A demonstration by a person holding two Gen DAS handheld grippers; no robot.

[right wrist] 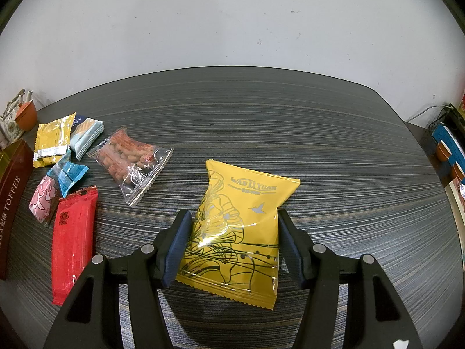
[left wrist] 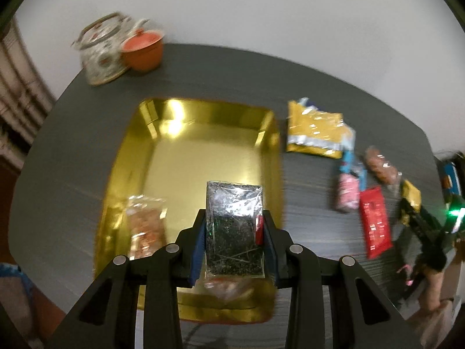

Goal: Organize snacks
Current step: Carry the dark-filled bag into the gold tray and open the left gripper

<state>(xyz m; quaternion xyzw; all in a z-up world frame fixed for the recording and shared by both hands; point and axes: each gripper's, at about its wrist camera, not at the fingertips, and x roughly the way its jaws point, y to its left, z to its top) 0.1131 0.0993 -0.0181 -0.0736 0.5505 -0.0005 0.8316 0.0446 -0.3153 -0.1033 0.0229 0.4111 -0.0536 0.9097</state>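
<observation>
Blurred clear packet (left wrist: 234, 226), contents unclear

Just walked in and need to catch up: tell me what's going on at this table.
A person is sorting snacks with two handheld grippers. The left gripper holds a clear packet of dark contents above the shiny gold tray, where another clear packet already lies. The right gripper brackets a yellow foil snack bag on the striped dark table; several packets remain outside the tray.

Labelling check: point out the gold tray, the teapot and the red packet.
gold tray (left wrist: 203, 157): left wrist view, bare floor.
teapot (left wrist: 100, 58): left wrist view, patterned body.
red packet (right wrist: 72, 241): right wrist view, middle of wrapper.
</observation>
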